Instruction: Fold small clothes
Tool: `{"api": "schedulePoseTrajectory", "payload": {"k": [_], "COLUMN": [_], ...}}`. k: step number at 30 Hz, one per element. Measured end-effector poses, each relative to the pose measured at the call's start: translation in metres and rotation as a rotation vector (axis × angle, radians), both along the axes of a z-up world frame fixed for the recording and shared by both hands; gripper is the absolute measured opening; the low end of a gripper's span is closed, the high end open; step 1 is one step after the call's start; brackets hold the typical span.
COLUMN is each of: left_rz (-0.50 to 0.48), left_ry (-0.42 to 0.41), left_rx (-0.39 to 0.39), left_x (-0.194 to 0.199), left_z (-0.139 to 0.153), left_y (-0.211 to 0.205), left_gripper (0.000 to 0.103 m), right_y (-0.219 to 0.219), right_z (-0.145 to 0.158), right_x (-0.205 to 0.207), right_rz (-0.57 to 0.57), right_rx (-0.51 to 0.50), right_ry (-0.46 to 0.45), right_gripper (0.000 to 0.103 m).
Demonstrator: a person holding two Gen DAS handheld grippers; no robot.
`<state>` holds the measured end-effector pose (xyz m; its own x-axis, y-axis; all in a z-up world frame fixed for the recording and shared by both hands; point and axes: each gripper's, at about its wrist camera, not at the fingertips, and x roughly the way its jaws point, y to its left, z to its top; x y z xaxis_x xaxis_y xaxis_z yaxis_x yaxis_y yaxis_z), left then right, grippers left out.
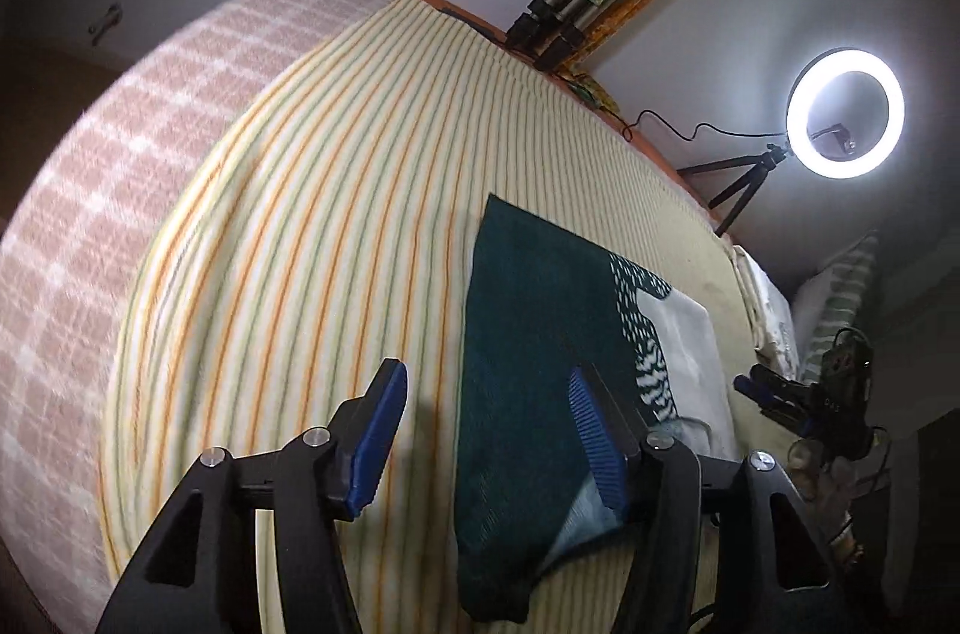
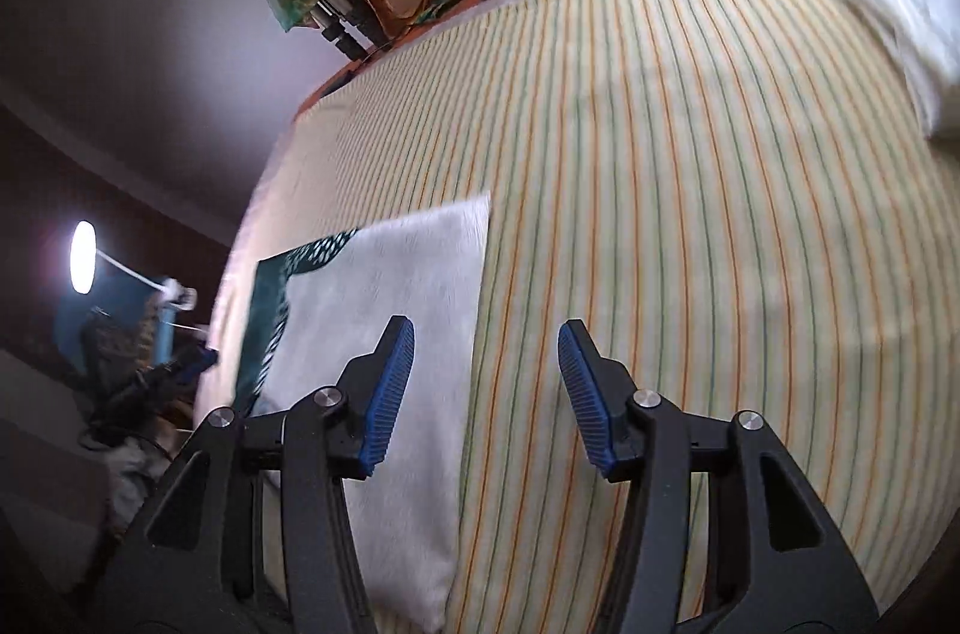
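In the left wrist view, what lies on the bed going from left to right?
Pink checked blanket → striped sheet → dark green cloth → white cloth → pillow.

Bed (image 2: 690,190) under striped sheet (image 1: 336,190), folded green-white garment (image 1: 540,334) on it

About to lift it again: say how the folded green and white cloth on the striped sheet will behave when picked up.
The cloth is probably floppy: it lies flat in thin layers. Likely light, as it barely dents the sheet. A one-corner pinch may undo the fold.
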<state>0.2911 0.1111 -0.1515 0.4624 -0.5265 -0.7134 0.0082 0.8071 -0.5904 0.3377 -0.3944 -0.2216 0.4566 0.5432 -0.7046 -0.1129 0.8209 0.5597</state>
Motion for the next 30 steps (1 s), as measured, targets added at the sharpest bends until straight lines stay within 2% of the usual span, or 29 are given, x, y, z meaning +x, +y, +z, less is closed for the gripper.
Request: {"api": "schedulePoseTrajectory", "payload": {"k": [3, 5, 9, 17, 23, 26, 27, 29, 30], "left_rz": [0.004, 0.004, 0.002, 0.0, -0.019, -0.017, -0.024, -0.02, -0.021], "left_ry": [0.058, 0.087, 0.082, 0.069, 0.039, 0.033, 0.046, 0.047, 0.041], "left_rx": [-0.095, -0.128, -0.129, -0.19, -0.18, -0.164, -0.163, -0.159, -0.14], "left_x": [-0.013, -0.018, -0.018, 0.001, 0.016, 0.02, 0.022, 0.024, 0.025], "left_z": [-0.012, -0.02, -0.025, -0.029, -0.03, -0.031, -0.034, -0.037, -0.036], "left_y": [-0.002, -0.005, -0.012, -0.026, -0.045, -0.053, -0.056, -0.06, -0.062], "left_gripper": [0.059, 0.059, 0.06, 0.06, 0.059, 0.048, 0.035, 0.029, 0.021], "right_y": [-0.004, -0.003, 0.001, 0.021, 0.051, 0.059, 0.062, 0.065, 0.065], "right_z": [-0.013, -0.019, -0.024, -0.032, -0.032, -0.033, -0.034, -0.036, -0.037], "right_x": [-0.013, -0.019, -0.023, -0.007, 0.005, 0.009, 0.01, 0.011, 0.012], "right_rz": [0.012, 0.024, 0.054, 0.094, 0.131, 0.129, 0.127, 0.125, 0.122], "right_rx": [0.08, 0.116, 0.17, 0.258, 0.238, 0.247, 0.243, 0.23, 0.223], "right_ry": [0.042, 0.052, 0.056, 0.067, 0.046, 0.048, 0.05, 0.061, 0.069], "right_gripper": [0.053, 0.053, 0.053, 0.053, 0.053, 0.051, 0.046, 0.034, 0.023]}}
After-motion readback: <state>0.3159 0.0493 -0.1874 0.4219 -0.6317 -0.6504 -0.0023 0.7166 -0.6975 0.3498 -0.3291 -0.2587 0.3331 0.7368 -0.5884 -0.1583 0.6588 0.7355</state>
